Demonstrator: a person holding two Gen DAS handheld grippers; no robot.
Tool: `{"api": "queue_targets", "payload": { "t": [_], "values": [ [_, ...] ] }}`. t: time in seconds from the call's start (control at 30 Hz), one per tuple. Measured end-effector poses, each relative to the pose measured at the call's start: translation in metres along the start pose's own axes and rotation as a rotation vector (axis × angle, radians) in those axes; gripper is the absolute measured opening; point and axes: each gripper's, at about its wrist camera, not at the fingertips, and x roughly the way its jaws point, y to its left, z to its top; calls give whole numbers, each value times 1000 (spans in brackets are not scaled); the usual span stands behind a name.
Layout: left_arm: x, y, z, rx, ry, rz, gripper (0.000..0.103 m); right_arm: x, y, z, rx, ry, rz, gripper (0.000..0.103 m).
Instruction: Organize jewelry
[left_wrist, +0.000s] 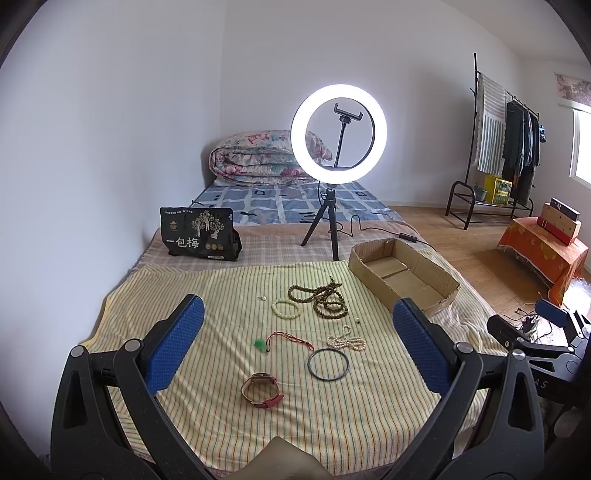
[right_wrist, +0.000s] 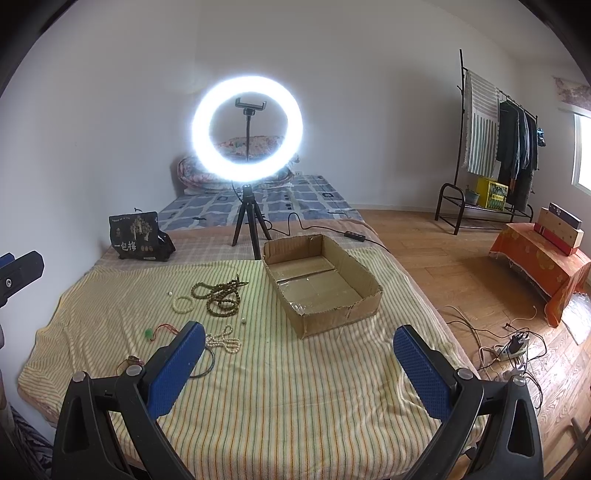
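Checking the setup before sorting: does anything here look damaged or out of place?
The cardboard box has a ragged, torn near wall and rim. The brown bead strand lies in a tangled heap on the striped cloth. Nothing else stands out.

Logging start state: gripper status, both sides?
Left gripper: open, holding nothing, above the jewelry.
Right gripper: open, holding nothing, near the cardboard box.

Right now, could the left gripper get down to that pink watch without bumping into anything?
Probably yes. The left gripper is open, holds nothing, and the watch lies on the striped cloth between its fingers in view. The dark bangle lies apart, to the watch's right.
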Motion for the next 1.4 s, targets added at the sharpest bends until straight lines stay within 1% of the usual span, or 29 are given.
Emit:
{"api": "queue_targets", "payload": {
  "t": [0.37, 0.57, 0.8, 0.93, 1.03, 1.1, 1.13, 1.2, 1.23, 1.3, 1.4],
  "values": [
    [1, -3, -6, -1, 13, 0, 103, 7, 3, 0, -6, 16, 4, 103],
    [11, 0, -15, -3, 43, -3, 103, 15, 7, -2, -15, 32, 8, 103],
    [24, 9, -12, 0, 83, -5, 103, 25, 10, -3, -31, 53, 18, 103],
    [42, 23, -8, -13, 146, -20, 103, 36, 15, -1, -48, 76, 31, 103],
    [61, 34, -13, -3, 221, -23, 103, 47, 20, 2, -80, 101, 42, 103],
    [74, 41, -17, -4, 280, -37, 103, 58, 25, 3, -108, 136, 68, 103],
    [83, 46, -20, -5, 320, -36, 103, 63, 28, 4, -118, 152, 80, 103],
    [95, 53, -26, 2, 374, -37, 103, 76, 33, 4, -137, 192, 114, 103],
    [105, 58, -29, 7, 413, -38, 103, 84, 36, 4, -143, 216, 137, 103],
    [118, 66, -38, 12, 460, -35, 103, 104, 39, 2, -149, 283, 173, 103],
    [133, 76, -46, 11, 511, -25, 103, 130, 44, -4, -167, 356, 164, 103]
  ]
}}
